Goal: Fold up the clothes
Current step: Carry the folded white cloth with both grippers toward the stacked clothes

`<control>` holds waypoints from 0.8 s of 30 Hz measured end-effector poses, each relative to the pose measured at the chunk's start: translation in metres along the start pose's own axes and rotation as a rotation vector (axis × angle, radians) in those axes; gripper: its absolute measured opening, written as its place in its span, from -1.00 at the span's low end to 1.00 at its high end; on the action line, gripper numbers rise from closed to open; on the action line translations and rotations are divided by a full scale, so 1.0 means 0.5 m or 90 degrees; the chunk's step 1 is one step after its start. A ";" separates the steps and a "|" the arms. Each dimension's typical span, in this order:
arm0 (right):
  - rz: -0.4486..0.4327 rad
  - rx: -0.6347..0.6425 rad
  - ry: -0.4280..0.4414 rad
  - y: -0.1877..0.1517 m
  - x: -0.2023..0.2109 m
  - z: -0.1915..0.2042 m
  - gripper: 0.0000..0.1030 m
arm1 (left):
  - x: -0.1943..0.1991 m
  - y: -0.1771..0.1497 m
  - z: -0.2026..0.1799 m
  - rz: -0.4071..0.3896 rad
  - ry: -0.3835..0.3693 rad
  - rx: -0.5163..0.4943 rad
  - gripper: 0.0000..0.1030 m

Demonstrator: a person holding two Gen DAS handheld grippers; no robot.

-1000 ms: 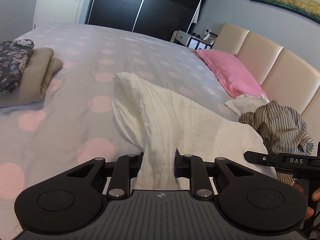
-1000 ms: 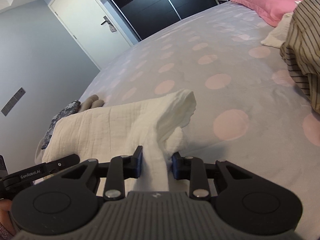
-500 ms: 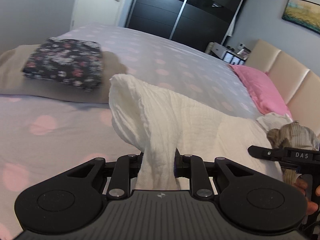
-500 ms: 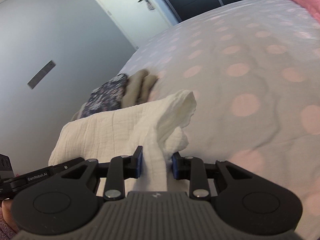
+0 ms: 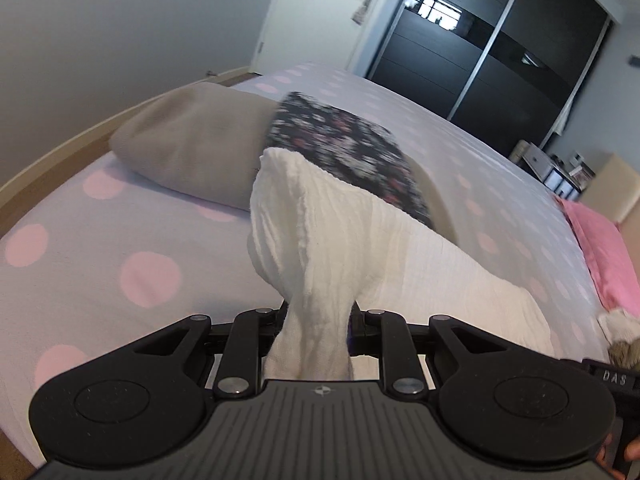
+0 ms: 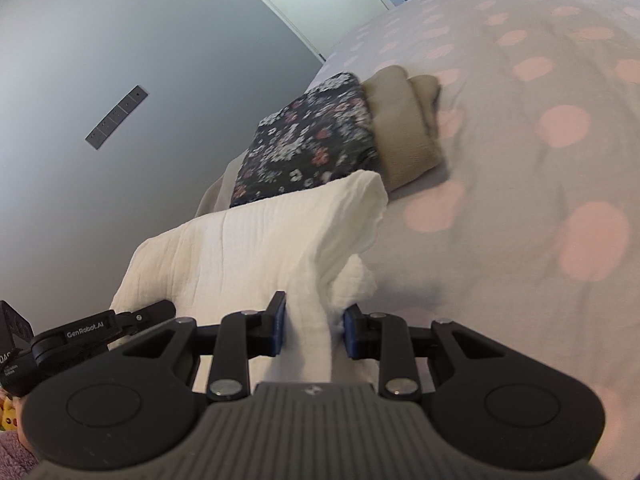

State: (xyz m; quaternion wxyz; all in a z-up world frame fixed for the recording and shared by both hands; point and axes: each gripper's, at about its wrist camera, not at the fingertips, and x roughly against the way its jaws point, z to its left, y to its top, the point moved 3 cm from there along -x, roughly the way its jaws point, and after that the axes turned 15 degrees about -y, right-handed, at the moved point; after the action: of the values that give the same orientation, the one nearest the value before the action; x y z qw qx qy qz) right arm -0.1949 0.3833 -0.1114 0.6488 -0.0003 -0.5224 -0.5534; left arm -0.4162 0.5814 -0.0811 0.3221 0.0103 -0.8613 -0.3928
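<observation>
I hold the white cloth (image 5: 320,264) pinched in both grippers, left (image 5: 318,316) and right (image 6: 310,320), stretched just short of the floral stack (image 6: 308,144).

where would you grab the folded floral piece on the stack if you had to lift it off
Grip the floral garment at its thick folded edge by the beige garment, coming in level from that side so all layers pinch together. Both grippers, left and right, hold the white cloth now.

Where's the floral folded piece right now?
The floral garment lies on the beige folded garment near the bed's edge, just beyond the held white cloth.
</observation>
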 end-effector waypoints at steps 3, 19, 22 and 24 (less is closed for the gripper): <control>-0.010 0.014 -0.010 0.002 -0.057 0.041 -0.40 | -0.022 0.013 0.050 -0.010 0.011 0.010 -0.64; 0.013 -0.007 -0.081 -0.011 -0.231 0.048 -0.39 | -0.170 0.026 0.199 0.024 0.036 0.043 -0.63; 0.021 -0.002 -0.093 -0.017 -0.250 0.041 -0.33 | -0.184 0.016 0.210 0.031 0.047 0.048 -0.59; 0.020 0.012 -0.107 -0.015 -0.260 0.044 -0.19 | -0.193 0.011 0.207 0.037 0.065 0.038 -0.51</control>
State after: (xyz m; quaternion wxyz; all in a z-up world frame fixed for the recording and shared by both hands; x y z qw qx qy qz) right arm -0.1947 0.4865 -0.1938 0.6111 -0.0489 -0.5803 -0.5361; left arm -0.3969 0.6808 -0.1803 0.3762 0.0151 -0.8551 -0.3564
